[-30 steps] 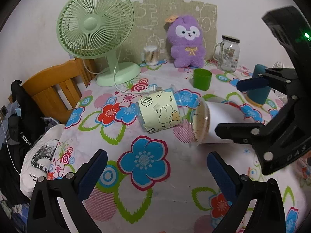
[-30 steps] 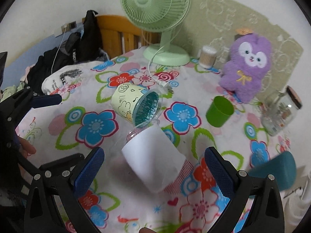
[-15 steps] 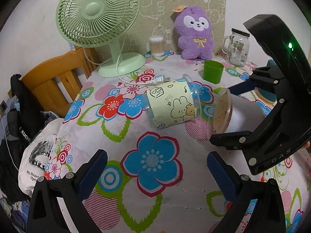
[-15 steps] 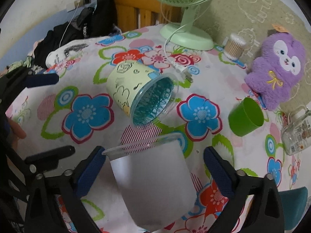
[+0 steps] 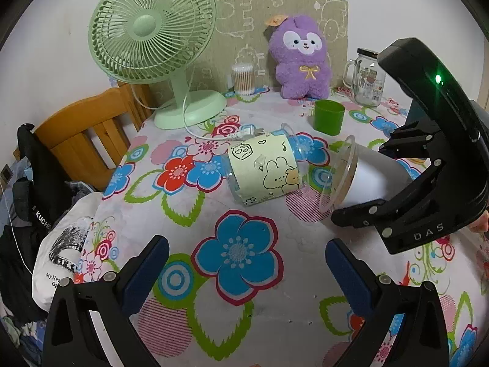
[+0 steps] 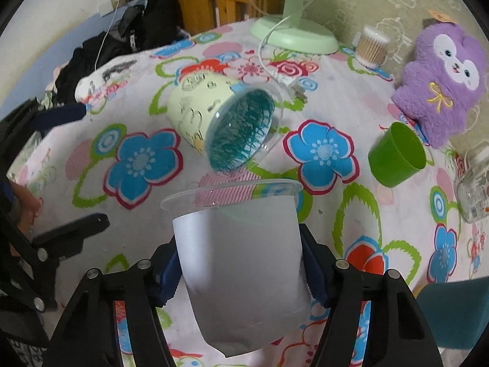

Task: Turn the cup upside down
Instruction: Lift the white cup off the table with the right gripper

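Left wrist view. Left gripper (image 5: pixel 246 263) hangs low over the floral tablecloth (image 5: pixel 238 253), jaws spread wide, nothing between them. Ahead lies a yellow cartoon-print cup (image 5: pixel 264 172) on its side. Just right of it, the white cup (image 5: pixel 363 177), clear rim pointing left, is held on its side in the right gripper (image 5: pixel 379 180), whose black fingers sit above and below the cup body. Whether the cup rests on the cloth or is lifted clear, cannot tell from here. Behind: green fan (image 5: pixel 152 30), purple plush (image 5: pixel 301 61), small green cup (image 5: pixel 329 116), glass jar (image 5: pixel 368 81).

Right wrist view. The right gripper (image 6: pixel 241 263) is clenched on the white cup (image 6: pixel 241 272), blue pads pressed to both sides of its mid-body, rim away from the camera. Yellow cartoon-print cup (image 6: pixel 214 122) lies beyond, mouth toward the lens.

Handling, by judgement: thin plastic, light, walls likely flex under squeeze, smooth and somewhat slippery. The mid-body hold looks sound; too hard a clamp could buckle it.

Differences: only the right view shows pad contact on both walls; only the left view shows the cup's tilt from the side and the idle left tongs.
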The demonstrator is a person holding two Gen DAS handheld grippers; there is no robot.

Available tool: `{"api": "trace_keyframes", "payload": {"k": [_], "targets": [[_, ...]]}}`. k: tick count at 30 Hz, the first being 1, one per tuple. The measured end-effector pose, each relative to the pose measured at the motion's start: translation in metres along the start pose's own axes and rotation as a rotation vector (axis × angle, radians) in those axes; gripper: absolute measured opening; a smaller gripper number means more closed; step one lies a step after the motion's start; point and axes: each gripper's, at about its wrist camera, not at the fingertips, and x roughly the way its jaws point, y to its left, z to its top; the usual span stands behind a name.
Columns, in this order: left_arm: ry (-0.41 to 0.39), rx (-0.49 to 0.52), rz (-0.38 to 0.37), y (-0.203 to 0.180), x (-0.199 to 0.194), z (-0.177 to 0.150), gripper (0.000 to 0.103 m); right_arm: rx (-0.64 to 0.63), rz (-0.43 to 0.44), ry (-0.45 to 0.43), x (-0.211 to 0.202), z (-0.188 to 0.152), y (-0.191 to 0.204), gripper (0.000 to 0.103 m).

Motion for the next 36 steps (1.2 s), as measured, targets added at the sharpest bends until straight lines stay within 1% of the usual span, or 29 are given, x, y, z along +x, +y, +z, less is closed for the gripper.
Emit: {"api": "trace_keyframes", "payload": {"k": [3, 6, 8, 11, 13, 19, 22, 25, 31, 36], "targets": [[-0.009, -0.007, 0.001, 0.000, -0.008, -0.001, 0.103, 0.072, -0.035, -0.027, -0.012, 0.000, 0.001, 0.070], [-0.019, -0.012, -0.006, 0.001, -0.019, -0.006, 0.103, 0.178, -0.053, -0.070, -0.029, -0.004, 0.004, 0.070], [-0.023, -0.015, -0.012, 0.000, -0.027, -0.011, 0.103, 0.224, -0.052, -0.095, -0.038, -0.008, 0.009, 0.070], [-0.028, -0.011, -0.024, -0.002, -0.040, -0.019, 0.103, 0.276, -0.062, -0.120, -0.047, -0.016, 0.023, 0.070], [-0.034, -0.010, -0.029, -0.004, -0.049, -0.026, 0.103, 0.308, -0.093, -0.142, -0.055, -0.023, 0.037, 0.070], [-0.047, 0.002, -0.054, -0.007, -0.075, -0.049, 0.103, 0.348, -0.145, -0.200, -0.078, -0.044, 0.079, 0.070], [-0.042, -0.005, -0.074, -0.006, -0.084, -0.062, 0.103, 0.363, -0.180, -0.208, -0.089, -0.056, 0.093, 0.070], [-0.027, -0.016, -0.091, -0.006, -0.091, -0.073, 0.103, 0.389, -0.190, -0.209, -0.097, -0.069, 0.102, 0.070], [-0.026, 0.001, -0.102, -0.014, -0.106, -0.090, 0.103, 0.446, -0.221, -0.208, -0.109, -0.100, 0.114, 0.070], [-0.053, -0.005, -0.113, -0.018, -0.124, -0.093, 0.103, 0.481, -0.243, -0.224, -0.124, -0.119, 0.123, 0.070]]}}
